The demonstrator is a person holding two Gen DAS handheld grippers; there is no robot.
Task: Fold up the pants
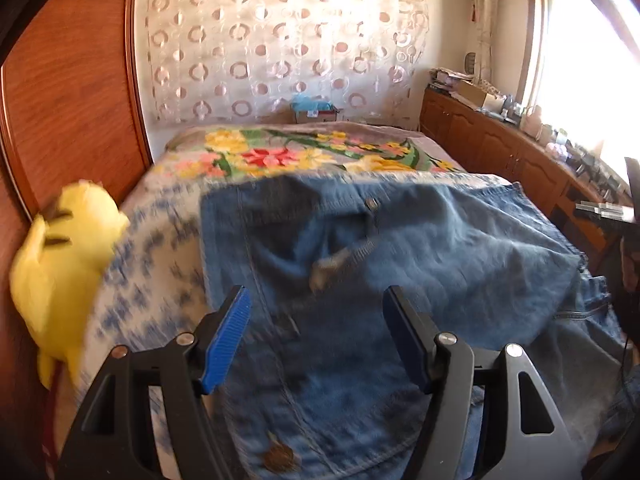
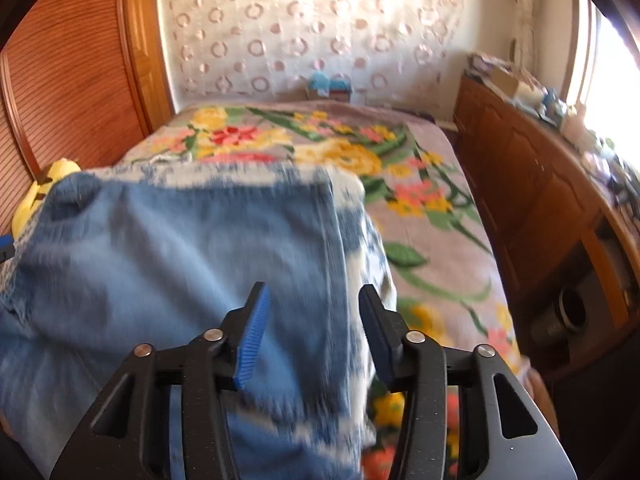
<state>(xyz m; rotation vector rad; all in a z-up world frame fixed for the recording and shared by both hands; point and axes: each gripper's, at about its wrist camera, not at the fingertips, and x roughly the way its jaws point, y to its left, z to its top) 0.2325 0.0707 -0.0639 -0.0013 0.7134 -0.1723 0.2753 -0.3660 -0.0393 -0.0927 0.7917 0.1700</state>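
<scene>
The jeans [image 1: 400, 248] lie spread on the bed [image 2: 432, 208], on top of a blue-and-white patterned cloth [image 1: 160, 248] that keeps them off the flowered blanket [image 1: 312, 152]. The waistband with its metal button [image 1: 371, 202] is on the far side, so the legs probably run toward the person, ready for a lengthwise fold. The left gripper [image 1: 316, 336] hangs above the denim with its fingers wide and nothing between them. The right gripper [image 2: 312, 332] is over the right edge of the jeans, fingers moderately apart and holding nothing; the fabric lies below them, not pinched. Both point down at the cloth, likely between grasps. A yellow plush toy [image 1: 60, 260] sits at the left beside the wooden headboard [image 1: 72, 92], clear of the work.
</scene>
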